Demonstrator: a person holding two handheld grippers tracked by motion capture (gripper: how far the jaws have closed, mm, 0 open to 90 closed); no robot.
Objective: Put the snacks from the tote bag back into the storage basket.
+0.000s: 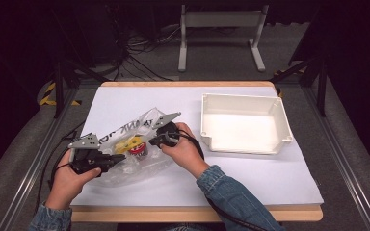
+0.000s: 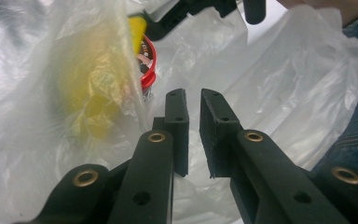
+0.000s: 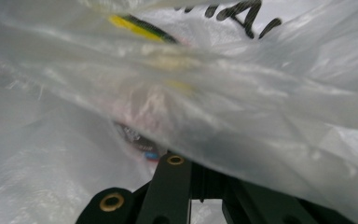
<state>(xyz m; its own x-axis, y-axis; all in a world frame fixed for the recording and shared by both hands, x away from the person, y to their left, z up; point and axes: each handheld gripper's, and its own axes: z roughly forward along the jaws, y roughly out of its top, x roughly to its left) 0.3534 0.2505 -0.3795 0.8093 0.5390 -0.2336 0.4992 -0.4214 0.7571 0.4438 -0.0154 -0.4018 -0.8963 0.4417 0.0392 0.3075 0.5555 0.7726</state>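
Observation:
A clear plastic bag with black lettering lies on the white table mat. Inside it are a yellow item and a small red-lidded tub. My left gripper is at the bag's near left side. In the left gripper view its jaws stand almost together on the crumpled bag, with the tub and the yellow item just beyond. My right gripper reaches into the bag's right side. In its own view the right gripper is shut, its tips hidden under the bag's film.
A white open bin stands on the right half of the table. The person's denim sleeve crosses the near edge. Cables trail from both grippers. A white stand is on the floor behind the table.

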